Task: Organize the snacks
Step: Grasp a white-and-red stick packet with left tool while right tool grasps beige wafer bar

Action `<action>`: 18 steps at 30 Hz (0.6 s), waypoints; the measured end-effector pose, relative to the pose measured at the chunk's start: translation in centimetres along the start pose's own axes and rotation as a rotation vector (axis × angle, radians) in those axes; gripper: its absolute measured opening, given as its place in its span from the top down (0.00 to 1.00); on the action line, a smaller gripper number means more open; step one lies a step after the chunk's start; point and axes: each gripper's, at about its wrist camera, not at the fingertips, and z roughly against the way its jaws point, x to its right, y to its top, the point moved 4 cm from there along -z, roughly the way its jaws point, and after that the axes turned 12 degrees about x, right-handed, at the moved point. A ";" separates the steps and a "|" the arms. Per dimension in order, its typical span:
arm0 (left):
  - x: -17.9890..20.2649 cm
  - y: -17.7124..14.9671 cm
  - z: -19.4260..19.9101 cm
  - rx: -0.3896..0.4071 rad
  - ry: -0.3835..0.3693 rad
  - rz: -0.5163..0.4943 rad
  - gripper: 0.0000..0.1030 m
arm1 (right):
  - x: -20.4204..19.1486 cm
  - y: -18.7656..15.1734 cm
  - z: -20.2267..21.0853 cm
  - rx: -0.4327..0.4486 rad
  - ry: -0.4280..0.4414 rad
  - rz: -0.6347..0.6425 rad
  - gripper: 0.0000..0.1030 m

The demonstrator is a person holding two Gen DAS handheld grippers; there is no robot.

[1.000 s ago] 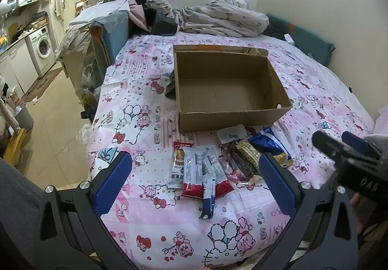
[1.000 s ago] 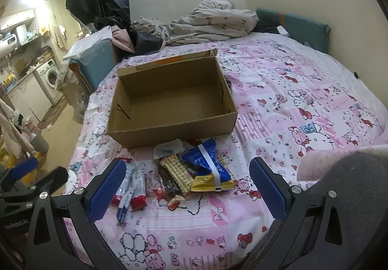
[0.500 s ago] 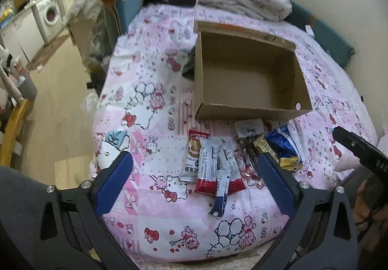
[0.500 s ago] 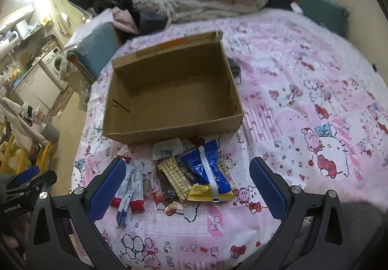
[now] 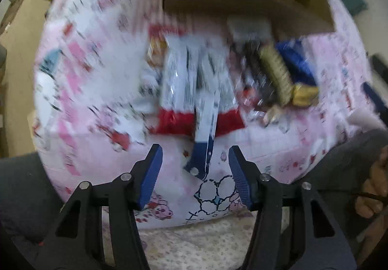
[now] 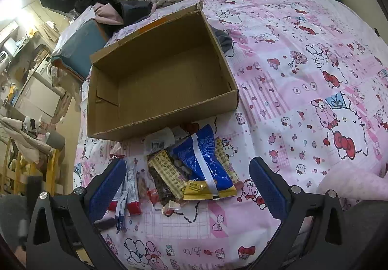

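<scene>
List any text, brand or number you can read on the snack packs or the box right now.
Nothing can be read.
White sachet: barcode, digits too small.
Blue snack bag: white print, too small.
Gold strip at its bottom end: dark print, too small.
Yellow bar wrapper: dark print, too small.
Red-and-white stick packs: print too small.
Cardboard box: no print visible.
Left wrist view: motion blur, nothing legible.

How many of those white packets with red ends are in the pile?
2. The left packet lies beside the blue-ended stick; the right packet lies partly under it. Others may hide beneath the pile.
</scene>
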 end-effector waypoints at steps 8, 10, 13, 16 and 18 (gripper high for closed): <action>1.4 -0.9 -2.8 -0.031 0.048 -0.039 0.86 | 0.5 0.1 -0.4 -0.002 0.004 -0.022 0.00; 1.4 -1.4 -1.6 -0.031 0.028 -0.031 0.86 | 0.7 0.2 -0.4 -0.003 0.004 -0.034 0.00; 1.5 -1.9 1.1 -0.011 -0.005 -0.026 0.86 | 1.3 0.3 -0.3 -0.004 0.012 -0.069 0.00; 1.7 -1.5 4.5 0.036 -0.058 -0.013 0.86 | 2.0 0.6 -0.5 -0.021 0.031 -0.129 0.00; 1.4 -0.3 6.9 0.100 -0.067 -0.006 0.86 | 2.6 0.8 -1.1 -0.053 0.049 -0.175 0.01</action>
